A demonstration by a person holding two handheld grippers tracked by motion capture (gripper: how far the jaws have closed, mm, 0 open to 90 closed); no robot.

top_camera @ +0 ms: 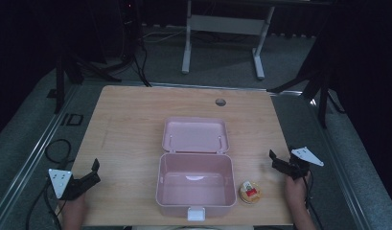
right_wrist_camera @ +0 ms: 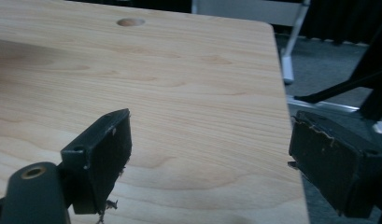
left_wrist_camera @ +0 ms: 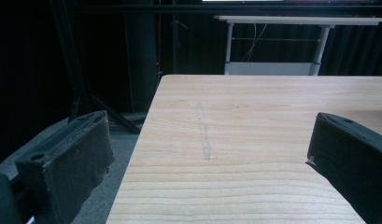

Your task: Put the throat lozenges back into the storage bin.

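A pink lunch box (top_camera: 195, 184) sits open at the near middle of the wooden surface (top_camera: 126, 124), its lid (top_camera: 195, 135) folded back flat on the far side and its white latch (top_camera: 196, 213) at the near edge; the inside of the box looks bare apart from a pale mark on its floor; just beside its right near corner, apart from it, lies a small round snack (top_camera: 250, 191) with a red and yellow top; the left gripper (top_camera: 90, 175) rests at the near left corner of the surface, well apart from the box, with its jaws spread wide and nothing between them, as the left gripper view (left_wrist_camera: 207, 154) confirms over bare wood; the right gripper (top_camera: 276, 160) hovers at the right edge, near the snack but not touching it, likewise released, its jaws parted over the bare surface in the right gripper view (right_wrist_camera: 209, 149); a round hole (top_camera: 220, 102) marks the far side of the surface.
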